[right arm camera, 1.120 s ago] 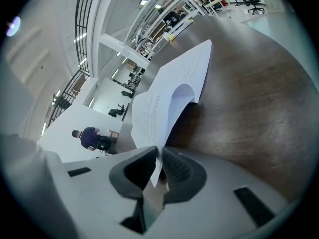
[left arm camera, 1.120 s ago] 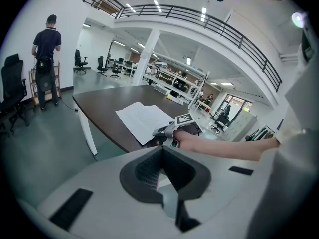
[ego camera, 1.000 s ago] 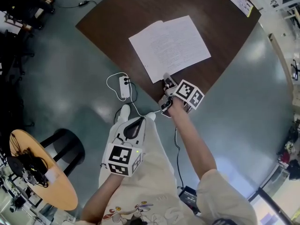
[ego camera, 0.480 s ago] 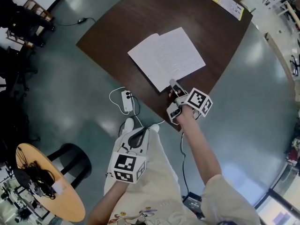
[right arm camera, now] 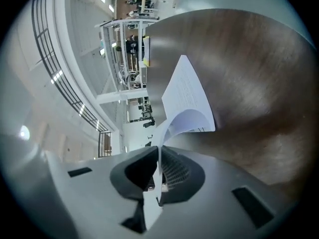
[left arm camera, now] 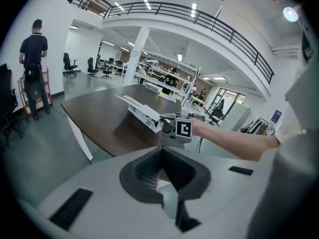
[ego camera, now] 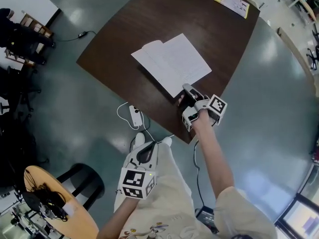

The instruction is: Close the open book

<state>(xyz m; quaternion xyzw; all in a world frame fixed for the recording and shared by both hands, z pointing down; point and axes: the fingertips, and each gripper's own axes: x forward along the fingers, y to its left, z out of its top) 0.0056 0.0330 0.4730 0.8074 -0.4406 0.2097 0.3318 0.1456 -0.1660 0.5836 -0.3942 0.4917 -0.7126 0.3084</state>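
Note:
An open book [ego camera: 169, 63] with white printed pages lies on the dark brown table [ego camera: 149, 14]. My right gripper [ego camera: 187, 91] is at the book's near corner, jaws closing on the edge of a page. In the right gripper view that page [right arm camera: 187, 98] curls up from the book into the gripper [right arm camera: 158, 168], pinched between the pads. My left gripper [ego camera: 142, 153] hangs low over the person's lap, away from the table. In the left gripper view the left gripper [left arm camera: 160, 171] is shut with nothing in it, and the book [left arm camera: 142, 112] lies ahead.
A white power strip [ego camera: 134, 116] with its cable lies on the floor by the table's near edge. A yellow-edged booklet [ego camera: 232, 1] sits at the far end of the table. A round wooden stand [ego camera: 60, 203] is at the lower left. A person [left arm camera: 34, 59] stands far off.
My right gripper has rolled and risen at the book's near corner, and the page edge curls up with it. The left gripper has hardly moved.

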